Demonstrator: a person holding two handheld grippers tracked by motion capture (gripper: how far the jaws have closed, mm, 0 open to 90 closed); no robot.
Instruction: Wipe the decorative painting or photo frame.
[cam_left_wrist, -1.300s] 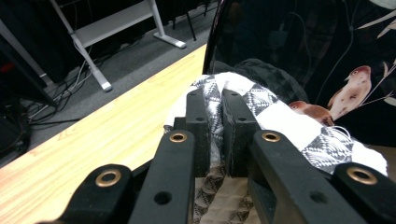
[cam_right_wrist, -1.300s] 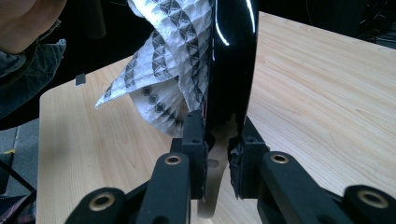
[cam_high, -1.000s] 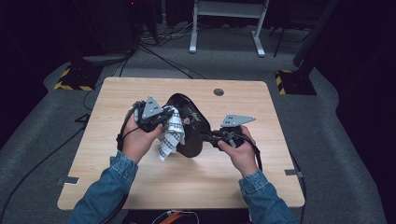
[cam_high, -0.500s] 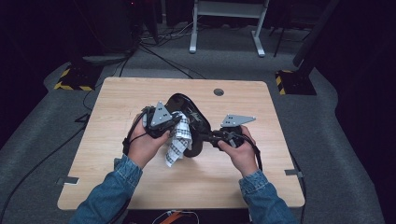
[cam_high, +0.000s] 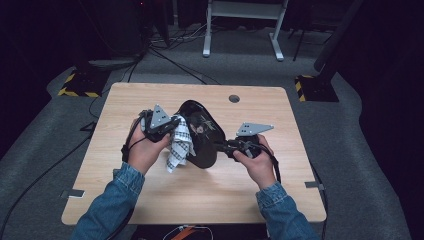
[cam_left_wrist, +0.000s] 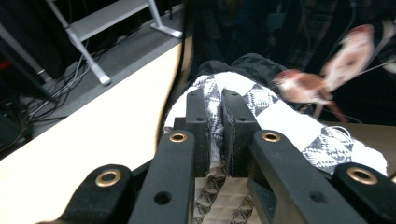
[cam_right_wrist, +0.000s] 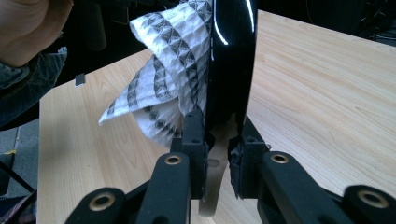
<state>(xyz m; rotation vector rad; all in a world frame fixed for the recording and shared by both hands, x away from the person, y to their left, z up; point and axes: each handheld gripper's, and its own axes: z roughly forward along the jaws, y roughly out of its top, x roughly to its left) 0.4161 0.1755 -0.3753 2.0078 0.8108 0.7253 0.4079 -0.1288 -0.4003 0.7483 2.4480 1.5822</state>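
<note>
Glossy black oval dish (cam_high: 200, 135) sits tilted on edge at centre of the high view, above the light wooden table (cam_high: 150, 195), its lower rim close to the tabletop. White cloth with a grey-black diamond pattern (cam_high: 179, 145) lies against the dish's left face and hangs down toward the lower left. Left gripper (cam_high: 172, 125), at left of centre in the high view, has its jaws pinched together on a fold of the cloth; in the left gripper view the fabric (cam_left_wrist: 261, 107) bunches between the two black jaws, with the dark dish just beyond. Right gripper (cam_high: 220, 146), right of centre, is clamped on the dish's rim; in the right gripper view the dish edge (cam_right_wrist: 231, 60) rises vertically between the jaws, with the cloth (cam_right_wrist: 173, 65) draped to its left. Both forearms wear blue denim sleeves (cam_high: 107, 210) at the bottom of the frame.
</note>
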